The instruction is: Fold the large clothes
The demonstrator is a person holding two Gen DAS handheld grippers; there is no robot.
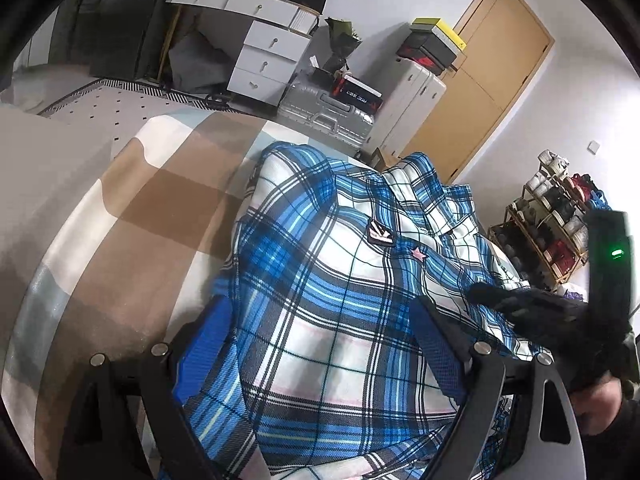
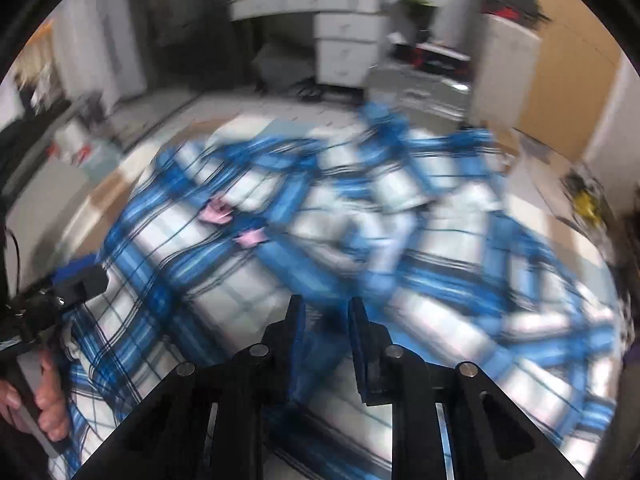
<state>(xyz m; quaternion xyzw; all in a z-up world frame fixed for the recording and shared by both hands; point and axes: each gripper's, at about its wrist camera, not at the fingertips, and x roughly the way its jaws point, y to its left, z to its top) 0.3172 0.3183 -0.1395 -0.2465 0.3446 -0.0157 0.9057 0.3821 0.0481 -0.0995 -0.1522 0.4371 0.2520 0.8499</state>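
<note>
Your left claw (image 1: 320,344) stands wide open, its two blue-padded fingers (image 1: 208,344) straddling a raised fold of the blue plaid shirt (image 1: 340,272) without pinching it. The cloth runs between the fingers and spreads away from them across the bed (image 1: 132,216). Your right claw (image 2: 326,320) is nearly closed, with only a narrow gap left between the fingers; the view is blurred, and you cannot tell whether any cloth is caught there. The shirt lies just beneath and ahead of it. Beyond the bed stand a white desk (image 1: 256,16), suitcases (image 1: 332,108) and a wooden door (image 1: 492,76).
</note>
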